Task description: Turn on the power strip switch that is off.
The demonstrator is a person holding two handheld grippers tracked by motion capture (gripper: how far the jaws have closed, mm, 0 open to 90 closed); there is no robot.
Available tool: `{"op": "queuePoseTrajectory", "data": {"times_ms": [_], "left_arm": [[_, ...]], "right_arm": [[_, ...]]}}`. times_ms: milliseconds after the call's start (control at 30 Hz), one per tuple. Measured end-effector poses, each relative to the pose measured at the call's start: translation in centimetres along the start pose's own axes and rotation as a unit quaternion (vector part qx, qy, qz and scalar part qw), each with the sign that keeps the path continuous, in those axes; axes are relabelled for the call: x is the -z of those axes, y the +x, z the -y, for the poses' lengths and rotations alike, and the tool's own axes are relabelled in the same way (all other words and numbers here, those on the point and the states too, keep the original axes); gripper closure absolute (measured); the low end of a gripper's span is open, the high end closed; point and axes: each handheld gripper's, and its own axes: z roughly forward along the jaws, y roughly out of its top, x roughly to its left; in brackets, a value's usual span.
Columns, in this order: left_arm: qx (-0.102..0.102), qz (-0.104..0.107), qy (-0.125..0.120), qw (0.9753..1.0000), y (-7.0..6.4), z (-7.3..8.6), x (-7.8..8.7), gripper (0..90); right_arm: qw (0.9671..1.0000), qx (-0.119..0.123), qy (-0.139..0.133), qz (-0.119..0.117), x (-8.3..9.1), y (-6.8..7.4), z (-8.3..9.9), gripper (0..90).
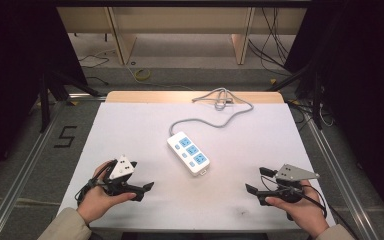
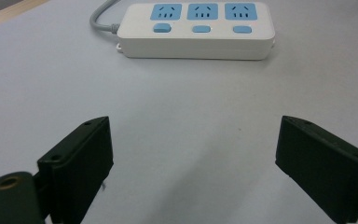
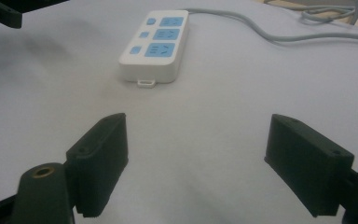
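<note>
— What's the room like from where you stand?

— A white counter (image 1: 130,125) with a bare wooden strip along its far edge, grey floor around it, a black "5" (image 1: 66,136) marked on the floor at the left, dark curtains on both sides and loose cables beyond.

— And on the counter, left to right?

— The left hand-held gripper (image 1: 141,176) sits low at the near left, jaws spread wide, nothing between them. In the middle lies a white power strip (image 1: 189,152) with three blue sockets, set on a diagonal; its grey cord (image 1: 215,117) runs to the far edge and bunches there. The right hand-held gripper (image 1: 256,180) is at the near right, also gaping and empty. Both are well apart from the strip.

— Do the close views add anything?

— The left gripper view shows the strip's long side and three blue buttons (image 2: 202,29). The right gripper view shows its short end with a small loop tab (image 3: 146,82).
</note>
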Motion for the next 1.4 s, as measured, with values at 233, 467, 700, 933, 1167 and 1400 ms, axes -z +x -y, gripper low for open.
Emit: {"op": "queuePoseTrajectory", "data": {"times_ms": [233,467,700,933,1167,1400], "left_arm": [[-0.003,0.003,0.001,1.0000,-0.2,0.0,0.0,10.2],[-0.003,0.001,0.003,1.0000,-0.2,-0.1,-0.1,10.9],[-0.002,0.004,0.002,1.0000,-0.3,-0.1,-0.2,12.1],[-0.002,0.003,0.002,1.0000,-0.3,-0.1,-0.2,12.5],[-0.001,0.000,0.003,1.0000,-0.2,0.0,0.0,13.9],[0.000,0.001,0.001,1.0000,-0.4,0.0,0.0,13.4]], "right_arm": [[0.9998,0.014,0.002,0.017,-0.3,0.3,-0.1,23.8],[0.9989,0.040,-0.003,0.022,-0.2,0.6,-0.7,54.9],[0.9984,0.042,0.009,0.035,0.3,1.1,-1.7,82.2],[0.9988,0.019,0.030,0.034,0.1,1.1,-1.9,90.0],[0.9989,0.015,0.034,0.028,-0.6,1.1,-2.3,90.0],[0.9986,0.025,0.042,0.020,-1.4,1.3,-2.9,90.0]]}}
